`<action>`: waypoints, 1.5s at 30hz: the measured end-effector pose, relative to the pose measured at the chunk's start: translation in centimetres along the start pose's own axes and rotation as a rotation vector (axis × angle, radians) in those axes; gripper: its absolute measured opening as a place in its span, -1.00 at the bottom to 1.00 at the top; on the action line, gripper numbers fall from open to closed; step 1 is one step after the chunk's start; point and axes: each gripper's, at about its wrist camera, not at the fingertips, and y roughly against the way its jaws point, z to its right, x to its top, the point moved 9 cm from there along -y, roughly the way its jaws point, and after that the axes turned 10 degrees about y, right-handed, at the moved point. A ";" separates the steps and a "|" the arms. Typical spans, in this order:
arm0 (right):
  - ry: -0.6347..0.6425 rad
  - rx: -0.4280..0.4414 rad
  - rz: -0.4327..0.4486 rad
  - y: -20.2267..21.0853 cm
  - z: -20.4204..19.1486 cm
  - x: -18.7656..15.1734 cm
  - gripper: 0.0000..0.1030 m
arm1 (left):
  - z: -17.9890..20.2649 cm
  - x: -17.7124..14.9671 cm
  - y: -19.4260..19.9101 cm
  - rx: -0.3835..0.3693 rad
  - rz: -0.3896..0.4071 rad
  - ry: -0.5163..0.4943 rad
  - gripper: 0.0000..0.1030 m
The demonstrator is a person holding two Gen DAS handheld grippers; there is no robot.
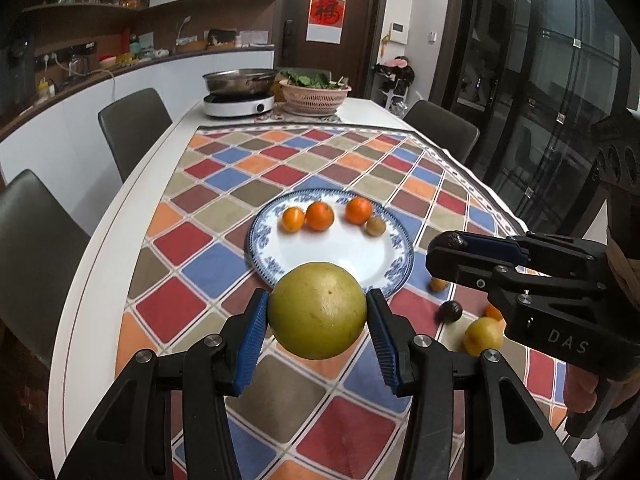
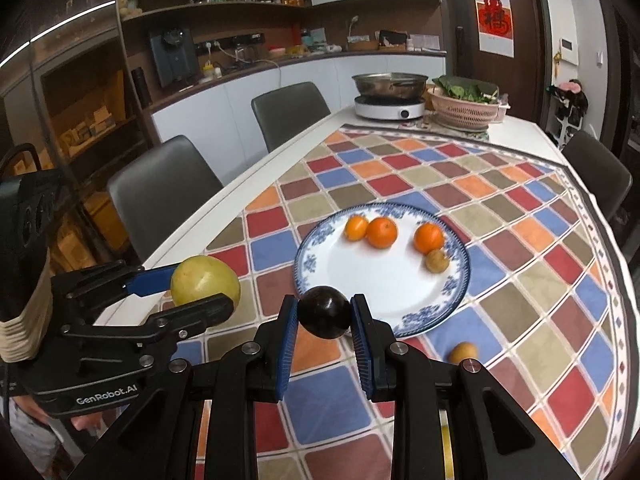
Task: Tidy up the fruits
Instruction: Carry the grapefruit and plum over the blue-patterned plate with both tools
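plate [image 1: 394, 242]: dead ahead of both tools, on the checked cloth [image 1: 224, 184], three oranges [image 1: 319, 215] and a small brown fruit [image 1: 376, 225] along its far half, near half bare.
pomelo [image 1: 318, 310]: big and round, no long axis to speak of, pinched between the blue pads [image 1: 253, 344] of the left tool [image 1: 318, 326], up off the bench and just short of the plate's near rim.
dark fruit [image 2: 324, 312]: small, glossy, held tight in the right tool [image 2: 324, 322], right at the near rim too.
who's nearer: close call, i'd say both sit at the rim; the right tool lies to the right of the left.
next move: a short push forward over the rim, then down onto the bare half.
left on the bench: loose fruit by the right tool, one yellow [image 1: 483, 335], one dark [image 1: 451, 311].
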 end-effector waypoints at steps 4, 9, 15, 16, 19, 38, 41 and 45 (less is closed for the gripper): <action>0.013 -0.013 0.012 0.4 1.1 0.8 -0.46 | 0.9 1.2 -0.4 -0.004 0.013 -0.012 -0.06; 0.019 -0.016 0.010 0.0 2.7 1.9 -0.46 | 1.5 2.5 -1.2 -0.001 0.022 -0.026 -0.06; 0.040 -0.030 0.000 -1.0 4.4 3.1 -0.46 | 1.6 4.0 -2.8 0.004 0.020 -0.044 -0.06; 0.041 -0.030 -0.003 -1.3 4.5 3.3 -0.46 | 1.6 4.2 -3.1 0.004 0.020 -0.046 -0.06; 0.049 -0.030 -0.020 -2.3 5.2 3.7 -0.46 | 1.4 4.9 -4.1 0.002 0.017 -0.044 -0.06; 0.090 0.013 -0.217 -11.5 7.5 3.8 -0.46 | -1.6 5.9 -12.8 -0.002 -0.094 -0.011 -0.06; 0.095 0.015 -0.248 -12.8 7.8 3.3 -0.46 | -1.9 5.7 -14.3 0.002 -0.119 0.005 -0.06; 0.084 0.023 -0.287 -14.4 8.2 2.6 -0.46 | -2.2 5.2 -16.2 -0.004 -0.159 0.029 -0.06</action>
